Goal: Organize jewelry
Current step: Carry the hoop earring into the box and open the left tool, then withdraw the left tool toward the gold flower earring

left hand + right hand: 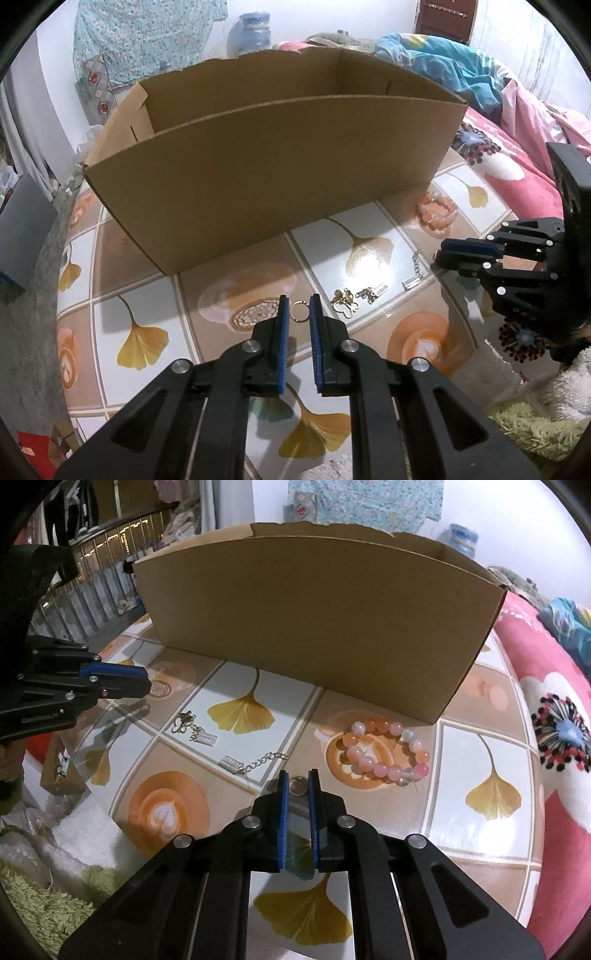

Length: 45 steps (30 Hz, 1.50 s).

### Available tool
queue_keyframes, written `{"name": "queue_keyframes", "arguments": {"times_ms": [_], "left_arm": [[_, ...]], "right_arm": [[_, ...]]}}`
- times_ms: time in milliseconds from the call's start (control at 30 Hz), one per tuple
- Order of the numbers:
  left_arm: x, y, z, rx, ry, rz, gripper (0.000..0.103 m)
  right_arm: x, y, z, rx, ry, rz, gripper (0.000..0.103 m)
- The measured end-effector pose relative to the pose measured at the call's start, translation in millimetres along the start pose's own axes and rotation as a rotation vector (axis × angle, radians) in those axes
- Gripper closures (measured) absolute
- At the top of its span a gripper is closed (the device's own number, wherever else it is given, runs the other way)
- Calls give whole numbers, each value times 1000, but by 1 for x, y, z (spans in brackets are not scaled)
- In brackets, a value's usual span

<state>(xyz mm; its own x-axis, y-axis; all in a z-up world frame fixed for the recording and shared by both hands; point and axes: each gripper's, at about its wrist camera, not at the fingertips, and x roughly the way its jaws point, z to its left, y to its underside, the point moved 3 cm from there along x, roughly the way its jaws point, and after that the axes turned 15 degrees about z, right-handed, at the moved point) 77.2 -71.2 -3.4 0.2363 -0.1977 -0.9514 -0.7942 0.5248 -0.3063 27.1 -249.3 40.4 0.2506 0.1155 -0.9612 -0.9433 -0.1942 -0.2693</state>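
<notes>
Gold ring (298, 312) sits clamped in the left gripper (299, 301); the right gripper (298, 775) seems closed on a silver ring (296, 785), over the table (480, 746) near the bead bracelet (386, 753).

Cardboard box (258, 177): matt brown paperboard, torn rim. Tabletop (480, 849): glossy, reflective printed covering. Beaded bracelet (384, 753): smooth, translucent polished beads. Chain (258, 762): shiny silver-coloured metal. Ring (298, 312): bright gold-coloured metal. Blanket (554, 738): soft fleecy cloth.
</notes>
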Motion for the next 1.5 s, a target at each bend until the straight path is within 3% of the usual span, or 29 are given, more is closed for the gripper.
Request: {"name": "queue_keyframes", "arguments": {"times_ms": [233,367,567,667,867,967,1067,1133,1500], "left_arm": [[-27,0,-5,12,-2,-63,93],[-54,-9,-10,35,35,-141,93],[-89,-44,-18,86,72,-264,92],[-88,-66,-15,83,63,-285,92],[-60,-115,-7,76,64,-265,92],[-40,-128,-3,59,54,-227,92],[-33,-125,0,41,67,-215,89],[-34,-118,2,33,78,-225,77],[-59,-71,18,-36,70,-290,67]], "right_arm": [[-26,1,0,11,-17,-58,95],[-63,-10,3,-9,-33,-171,95],[-108,-39,2,-25,-25,-338,95],[-110,-58,-6,-14,-12,-365,95],[-80,-95,-20,7,-28,-311,95],[-68,-99,-25,16,14,-275,94],[-68,-95,-30,44,-1,-283,84],[-73,-88,-33,54,4,-293,79],[-94,-55,-39,76,-9,-313,79]]}}
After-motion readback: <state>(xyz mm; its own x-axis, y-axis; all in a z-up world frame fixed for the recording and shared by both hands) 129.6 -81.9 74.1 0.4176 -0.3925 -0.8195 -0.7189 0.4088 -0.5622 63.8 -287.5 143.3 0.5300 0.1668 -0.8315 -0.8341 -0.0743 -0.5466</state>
